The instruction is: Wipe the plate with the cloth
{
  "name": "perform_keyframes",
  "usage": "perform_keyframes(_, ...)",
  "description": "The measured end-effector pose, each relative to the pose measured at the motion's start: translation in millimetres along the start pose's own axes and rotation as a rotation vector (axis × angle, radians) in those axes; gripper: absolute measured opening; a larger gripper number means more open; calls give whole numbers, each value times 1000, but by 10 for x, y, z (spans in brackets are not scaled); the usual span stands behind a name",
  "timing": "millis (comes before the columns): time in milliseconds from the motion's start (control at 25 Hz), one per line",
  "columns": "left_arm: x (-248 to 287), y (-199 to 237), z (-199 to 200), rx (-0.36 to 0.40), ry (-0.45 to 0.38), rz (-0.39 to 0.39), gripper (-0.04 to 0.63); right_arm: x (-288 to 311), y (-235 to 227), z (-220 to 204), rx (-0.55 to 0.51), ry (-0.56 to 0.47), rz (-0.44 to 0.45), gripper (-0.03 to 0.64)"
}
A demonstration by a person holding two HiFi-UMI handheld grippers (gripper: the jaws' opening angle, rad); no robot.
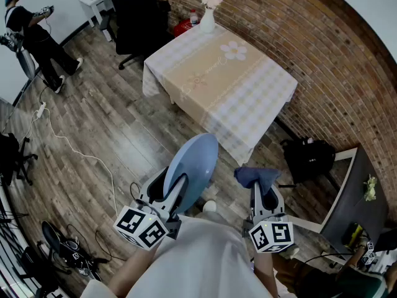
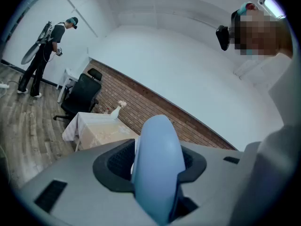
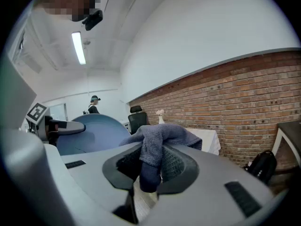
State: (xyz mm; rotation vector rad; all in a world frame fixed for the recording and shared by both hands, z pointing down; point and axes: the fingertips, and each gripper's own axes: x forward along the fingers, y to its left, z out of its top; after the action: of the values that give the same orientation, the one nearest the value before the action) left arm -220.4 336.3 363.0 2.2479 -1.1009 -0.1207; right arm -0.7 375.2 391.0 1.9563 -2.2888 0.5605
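Observation:
My left gripper (image 1: pixel 175 194) is shut on the rim of a light blue plate (image 1: pixel 191 164), held on edge in the air over the wooden floor. In the left gripper view the plate (image 2: pixel 157 164) stands edge-on between the jaws. My right gripper (image 1: pixel 262 194) is shut on a dark blue cloth (image 1: pixel 255 176), which bunches above the jaws. In the right gripper view the cloth (image 3: pixel 160 142) droops between the jaws, and the plate (image 3: pixel 91 132) shows at the left, a short gap away from the cloth.
A table with a checked cloth (image 1: pixel 220 82) stands ahead, with a white vase (image 1: pixel 208 18) at its far corner by the brick wall. A black office chair (image 1: pixel 133 17), a black bag (image 1: pixel 308 157), a person (image 1: pixel 31 39) at the far left, and a cable (image 1: pixel 74 148) on the floor.

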Motion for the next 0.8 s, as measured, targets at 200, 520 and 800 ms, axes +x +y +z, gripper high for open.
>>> perform_keyframes(200,70,-436,-341,6,-10,24,190,-334,-521,-144,52,6,-15,98)
perform_keyframes(520,145,-924,-756,15,-9,37,190,-768,-1049,-197,125,-49,-3,98)
perform_keyframes(800,444,-1151,-871,15,17,12,190,-821,-1332,-224,137,-41,-12,98)
